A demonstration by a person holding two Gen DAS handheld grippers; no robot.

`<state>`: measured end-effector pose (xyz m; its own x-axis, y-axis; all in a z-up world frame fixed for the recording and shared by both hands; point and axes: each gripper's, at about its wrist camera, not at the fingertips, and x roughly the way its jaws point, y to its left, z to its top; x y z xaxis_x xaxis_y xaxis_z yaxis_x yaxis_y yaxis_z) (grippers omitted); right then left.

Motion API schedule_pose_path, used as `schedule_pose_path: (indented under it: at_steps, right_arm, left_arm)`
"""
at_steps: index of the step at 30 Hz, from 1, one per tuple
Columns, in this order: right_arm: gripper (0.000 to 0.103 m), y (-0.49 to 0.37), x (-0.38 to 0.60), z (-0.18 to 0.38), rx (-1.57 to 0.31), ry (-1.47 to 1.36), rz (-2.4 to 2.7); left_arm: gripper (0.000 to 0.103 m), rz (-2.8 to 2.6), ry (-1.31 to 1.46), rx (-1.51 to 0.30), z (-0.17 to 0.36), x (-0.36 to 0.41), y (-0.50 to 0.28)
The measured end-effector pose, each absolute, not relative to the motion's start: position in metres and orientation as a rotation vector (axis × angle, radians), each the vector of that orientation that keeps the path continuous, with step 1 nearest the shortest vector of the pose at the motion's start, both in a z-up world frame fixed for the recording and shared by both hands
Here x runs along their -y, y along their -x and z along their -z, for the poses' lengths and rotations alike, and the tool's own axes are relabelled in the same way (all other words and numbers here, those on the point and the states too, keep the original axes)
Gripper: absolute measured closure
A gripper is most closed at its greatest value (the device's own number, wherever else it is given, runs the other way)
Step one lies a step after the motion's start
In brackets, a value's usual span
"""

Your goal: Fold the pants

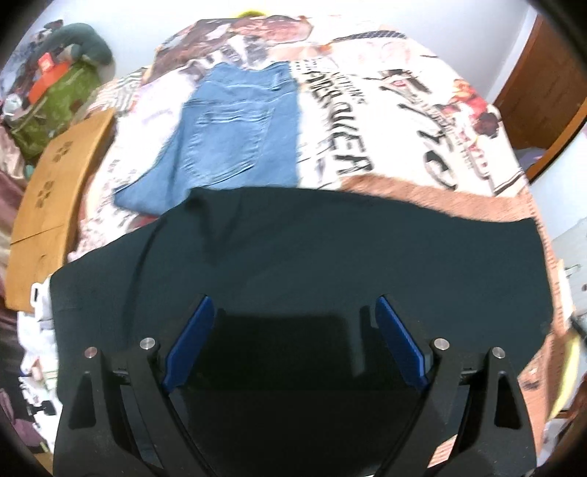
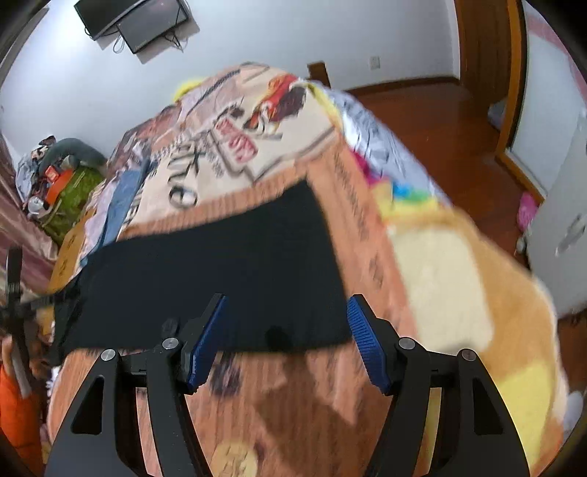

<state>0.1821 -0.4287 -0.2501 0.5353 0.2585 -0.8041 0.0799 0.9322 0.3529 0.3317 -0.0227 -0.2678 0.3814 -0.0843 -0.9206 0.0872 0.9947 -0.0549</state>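
A: What is shown of the garment being folded?

B: A pair of dark, near-black fabric pants (image 1: pixel 293 257) is seen spread flat across the near part of a bed covered by a printed cream-and-brown blanket (image 1: pixel 422 121). In the right wrist view the same pants (image 2: pixel 220 264) are laid as a wide band, their right end close to the blanket's right edge.

A: And the left gripper?

B: The left gripper (image 1: pixel 295 304), black with blue pads, is held above the near part of the dark pants. Its jaws are spread wide, and nothing is clamped between them.

A: The right gripper?

B: The right gripper (image 2: pixel 288 304) is seen over the near edge of the pants, towards their right end. Its jaws are parted, and no cloth is pinched between the blue pads; the view is blurred.

A: What else is laid on the bed?

B: A folded pair of light blue denim jeans (image 1: pixel 234 135) is set farther away, just beyond the dark pants. A flat tan cardboard box (image 1: pixel 58 190) is seen at the left, and a wall-mounted black screen (image 2: pixel 135 18) at the far wall.
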Motion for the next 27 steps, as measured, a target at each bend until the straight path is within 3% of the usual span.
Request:
schedule_pose_path:
  at_steps: [11,23,27]
  right_arm:
    - [0.039,-0.175,0.443,0.295,-1.102,-0.661,-0.089]
    - [0.037,-0.199,0.435,0.303,-1.045,-0.713,-0.115]
    - [0.037,-0.205,0.437,0.304,-1.029,-0.734,-0.123]
  left_arm:
    - [0.011,0.131,-0.181,-1.166,0.294,0.061,-0.325]
    - [0.011,0.16,-0.053,-1.192,0.296,0.047,-0.315]
    - [0.005,0.142,-0.061,-1.183,0.298,0.047,-0.315]
